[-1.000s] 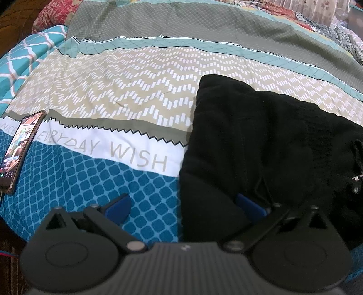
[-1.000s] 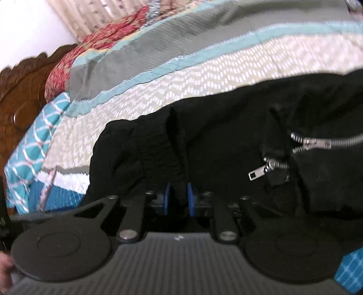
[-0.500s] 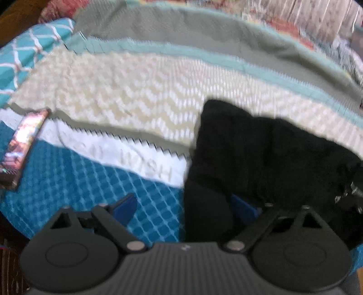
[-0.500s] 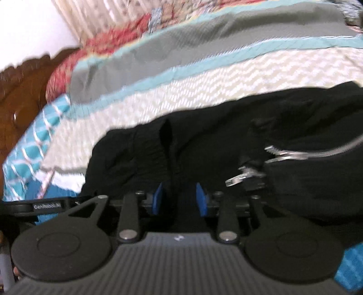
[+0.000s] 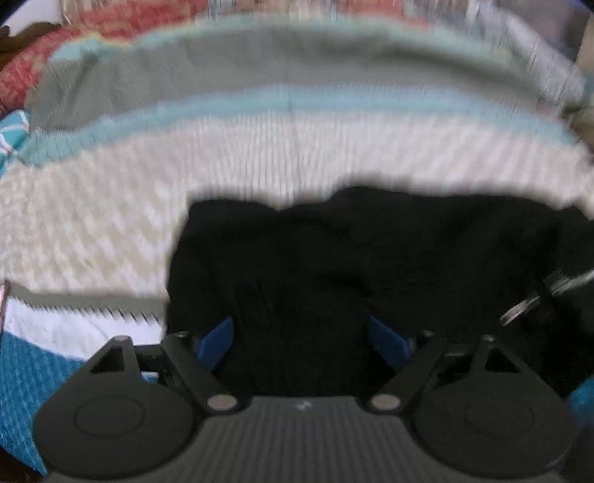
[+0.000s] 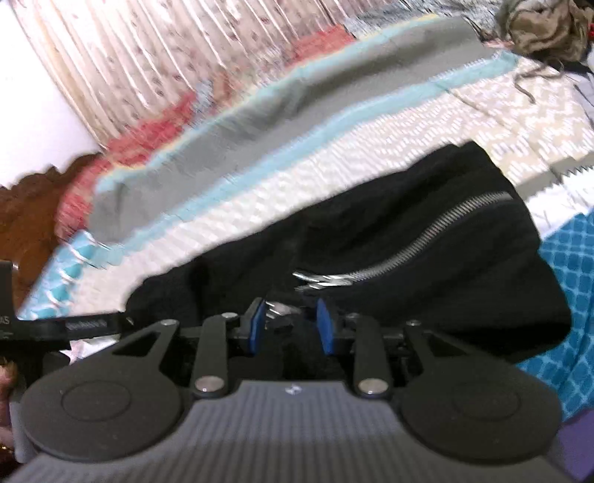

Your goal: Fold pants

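Black pants (image 5: 352,260) lie bunched on a striped bedspread (image 5: 260,156). My left gripper (image 5: 301,342) hovers over their near edge, jaws wide, with dark cloth lying under and between the blue pads and neither pad visibly pressing. In the right wrist view the pants (image 6: 408,241) show a silver zipper (image 6: 427,237) running up to the right. My right gripper (image 6: 290,327) is low over the cloth just below the zipper's end. Its jaws are closing, with a lump of black fabric in the gap and a narrow space still showing beside the pads.
The bedspread (image 6: 334,156) stretches far behind the pants. A wooden headboard (image 6: 29,208) and a curtain (image 6: 148,55) stand at the left. A heap of cloth (image 6: 538,26) sits at the far right. Part of the other gripper (image 6: 55,327) shows at the left edge.
The left gripper swung right, so both its pads now sit over the pants and the phone has left the view. The right gripper's narrow pinch widened as it moved right toward the zipper.
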